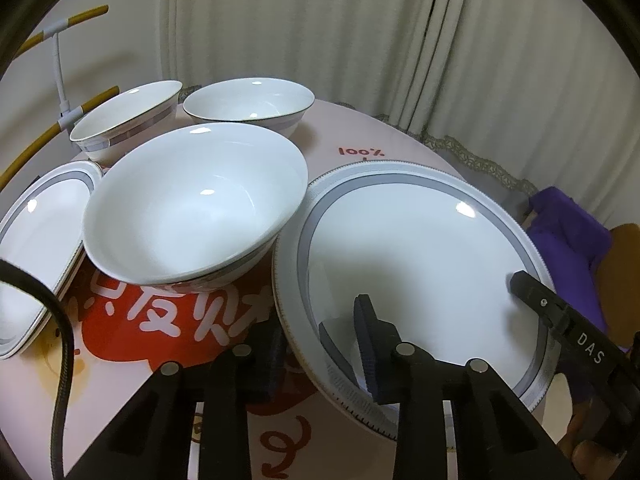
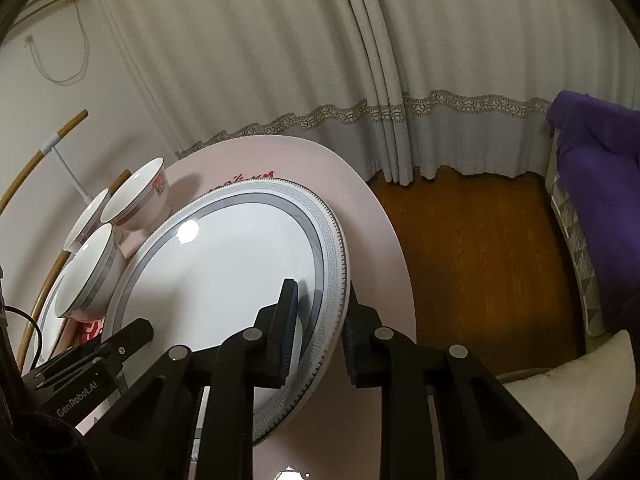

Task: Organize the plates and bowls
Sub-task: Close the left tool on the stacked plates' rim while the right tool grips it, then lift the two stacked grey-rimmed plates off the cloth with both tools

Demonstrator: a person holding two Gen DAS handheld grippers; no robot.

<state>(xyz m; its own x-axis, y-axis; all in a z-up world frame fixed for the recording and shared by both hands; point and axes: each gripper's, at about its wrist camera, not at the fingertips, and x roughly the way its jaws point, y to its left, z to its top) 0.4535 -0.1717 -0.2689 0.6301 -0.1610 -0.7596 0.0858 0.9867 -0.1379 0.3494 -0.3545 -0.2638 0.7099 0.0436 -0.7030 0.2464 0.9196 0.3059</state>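
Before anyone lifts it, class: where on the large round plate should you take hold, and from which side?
Grip the large round plate by its flat patterned rim, on the edges nearest you, as the left gripper and right gripper do. The rim is thin and overhangs, and the big bowl crowds its far left.

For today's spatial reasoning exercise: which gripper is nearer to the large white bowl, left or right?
Left. The left gripper grips the round plate's near rim, right beside the large white bowl. The right gripper grips the plate's opposite rim, with the plate between it and the bowl.
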